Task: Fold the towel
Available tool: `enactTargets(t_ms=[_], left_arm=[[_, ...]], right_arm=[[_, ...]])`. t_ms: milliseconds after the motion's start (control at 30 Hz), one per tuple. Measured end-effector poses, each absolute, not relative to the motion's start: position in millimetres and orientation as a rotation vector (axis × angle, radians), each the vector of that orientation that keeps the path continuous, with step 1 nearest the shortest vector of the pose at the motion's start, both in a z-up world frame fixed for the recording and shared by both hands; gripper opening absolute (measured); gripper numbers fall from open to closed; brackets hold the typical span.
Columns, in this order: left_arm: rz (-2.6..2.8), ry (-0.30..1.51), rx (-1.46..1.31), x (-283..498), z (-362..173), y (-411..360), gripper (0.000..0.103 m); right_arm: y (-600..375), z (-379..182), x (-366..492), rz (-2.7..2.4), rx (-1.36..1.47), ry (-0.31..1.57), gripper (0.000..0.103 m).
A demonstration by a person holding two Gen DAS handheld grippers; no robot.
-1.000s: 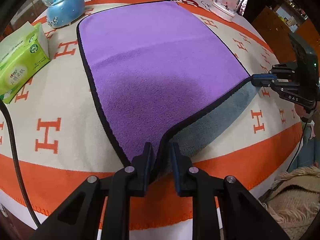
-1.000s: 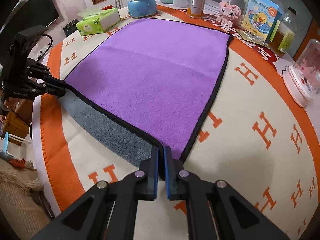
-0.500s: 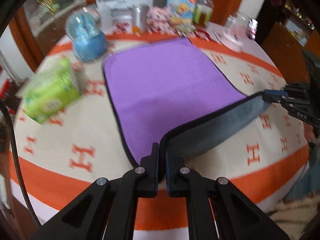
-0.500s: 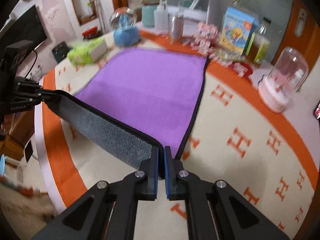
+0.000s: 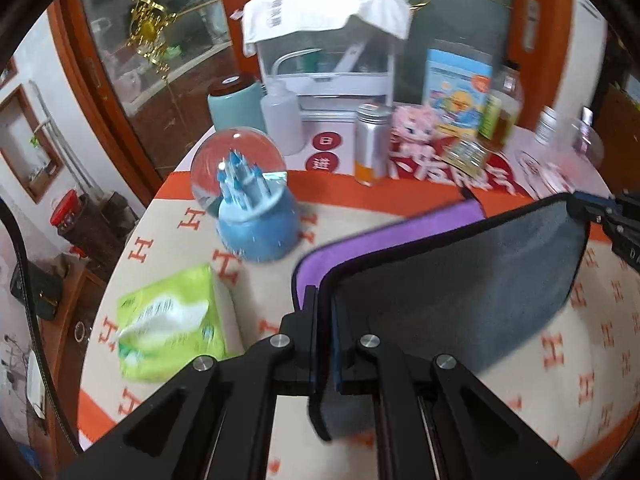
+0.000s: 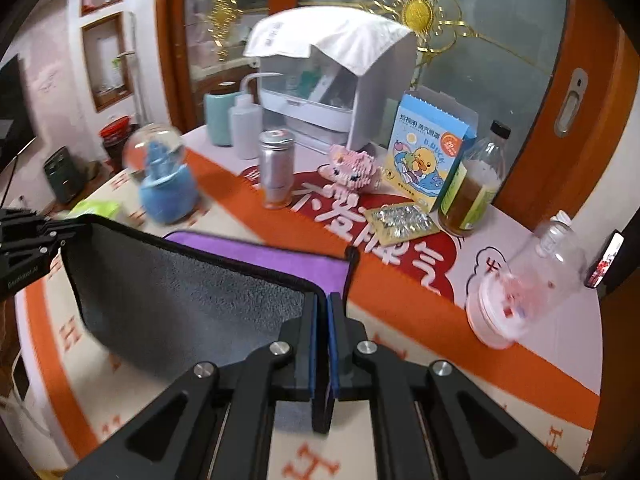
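Left tool (image 5: 324, 340) pressed together, pinching towel (image 5: 460, 284) corner by black hem. Right tool (image 6: 322, 344) likewise clamped on opposite corner. Both corners held raised above counter (image 6: 400, 320) with edge taut between them, likely so near half carries over far half without sagging. Towel: grey underside faces cameras, purple face showing beyond on counter, black piping all round. Far part lies flat near snow globe (image 5: 248, 200); tissue pack (image 5: 172, 320) to left.

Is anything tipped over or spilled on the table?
Nothing stands out. The snow globe, metal can and brown bottle stand upright, nothing spilled. The towel hangs lifted, grey side showing, only because both tools pinch its corners.
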State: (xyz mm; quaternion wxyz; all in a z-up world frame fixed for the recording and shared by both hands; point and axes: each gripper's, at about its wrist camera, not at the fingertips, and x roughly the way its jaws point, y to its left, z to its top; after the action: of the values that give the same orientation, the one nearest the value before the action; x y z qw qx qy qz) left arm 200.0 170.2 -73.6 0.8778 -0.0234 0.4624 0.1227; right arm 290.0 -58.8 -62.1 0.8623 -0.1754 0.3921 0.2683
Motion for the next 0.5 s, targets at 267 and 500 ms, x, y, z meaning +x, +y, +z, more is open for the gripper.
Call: enactTargets(t_ms=[267, 500], left_arm=[[0.297, 1.027, -0.080, 257, -126, 195, 0.004], [0.312, 1.103, -0.092, 280, -171, 205, 0.006]], right_arm=[[-18, -113, 347, 0.493, -0.381, 0.878, 0.005], [3, -148, 367, 0.455, -0.404, 0.912, 0.005]])
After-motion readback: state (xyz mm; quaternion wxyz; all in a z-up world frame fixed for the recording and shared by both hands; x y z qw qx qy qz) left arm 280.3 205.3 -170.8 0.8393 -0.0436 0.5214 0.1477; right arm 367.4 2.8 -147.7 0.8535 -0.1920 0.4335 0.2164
